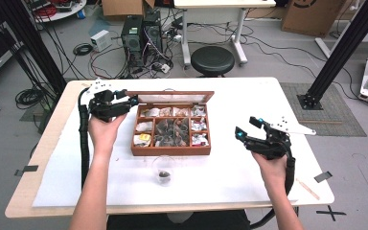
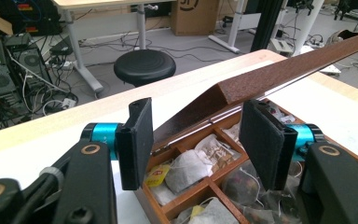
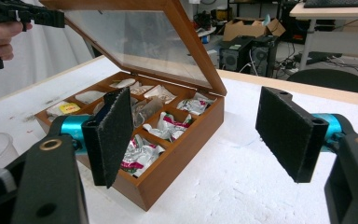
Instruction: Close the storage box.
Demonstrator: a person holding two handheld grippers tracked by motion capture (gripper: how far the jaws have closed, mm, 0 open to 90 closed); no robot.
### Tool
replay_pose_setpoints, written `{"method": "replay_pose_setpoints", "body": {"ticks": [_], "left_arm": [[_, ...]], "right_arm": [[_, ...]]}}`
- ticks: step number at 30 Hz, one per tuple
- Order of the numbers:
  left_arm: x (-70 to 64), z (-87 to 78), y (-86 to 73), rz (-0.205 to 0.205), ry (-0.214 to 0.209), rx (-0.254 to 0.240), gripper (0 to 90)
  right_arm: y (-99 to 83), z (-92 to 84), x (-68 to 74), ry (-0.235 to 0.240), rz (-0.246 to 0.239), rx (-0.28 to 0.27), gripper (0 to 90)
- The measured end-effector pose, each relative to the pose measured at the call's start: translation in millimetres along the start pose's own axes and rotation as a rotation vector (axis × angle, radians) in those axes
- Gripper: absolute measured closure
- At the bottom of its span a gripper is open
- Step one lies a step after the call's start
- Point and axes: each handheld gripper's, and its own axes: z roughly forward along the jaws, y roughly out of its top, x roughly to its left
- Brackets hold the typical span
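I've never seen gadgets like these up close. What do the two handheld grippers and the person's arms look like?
Each gripper, left and right, is black, with two flat jaws faced in dark felt-like pads on bright blue collars. A pale three-cornered plate sits on top, and a thick black cable trails back. The forearms are bare, no sleeves.

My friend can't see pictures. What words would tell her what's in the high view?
Seen from above, a wooden tea box with its glass lid open sits on a white table. An open left gripper is at the lid's left corner, an open right gripper hovers right of the box, and a plastic cup stands in front.
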Motion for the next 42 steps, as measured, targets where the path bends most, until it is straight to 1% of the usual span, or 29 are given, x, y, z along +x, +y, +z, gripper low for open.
{"method": "replay_pose_setpoints", "body": {"ticks": [9, 16, 19, 21, 27, 34, 42], "left_arm": [[-2.8, -8.3, -4.8, -0.027, 0.014, 0.025, 41.9], [-5.8, -13.1, -11.1, -0.043, 0.01, 0.04, 41.5], [-7.2, -15.0, -14.4, -0.044, 0.008, 0.048, 41.5], [-7.9, -15.9, -16.7, -0.054, 0.005, 0.05, 41.5], [-9.6, -18.1, -23.3, -0.056, -0.002, 0.052, 41.5], [-11.1, -20.4, -29.1, -0.05, -0.009, 0.063, 41.5], [-13.5, -22.8, -39.7, -0.052, -0.021, 0.071, 41.6]], "right_arm": [[0.8, 1.3, 0.9, 0.004, 0.0, -0.002, 28.0], [1.4, 2.0, 1.3, 0.0, -0.004, -0.007, 28.0], [1.4, 2.1, 1.3, -0.004, -0.003, -0.007, 28.0], [1.3, 2.3, 1.0, -0.005, -0.001, -0.007, 28.0], [1.1, 2.0, 0.2, -0.01, -0.001, -0.01, 28.0], [0.6, 2.1, 0.1, -0.012, -0.001, -0.01, 28.0], [-0.6, 2.9, 0.2, -0.019, 0.001, -0.009, 28.0]]}}
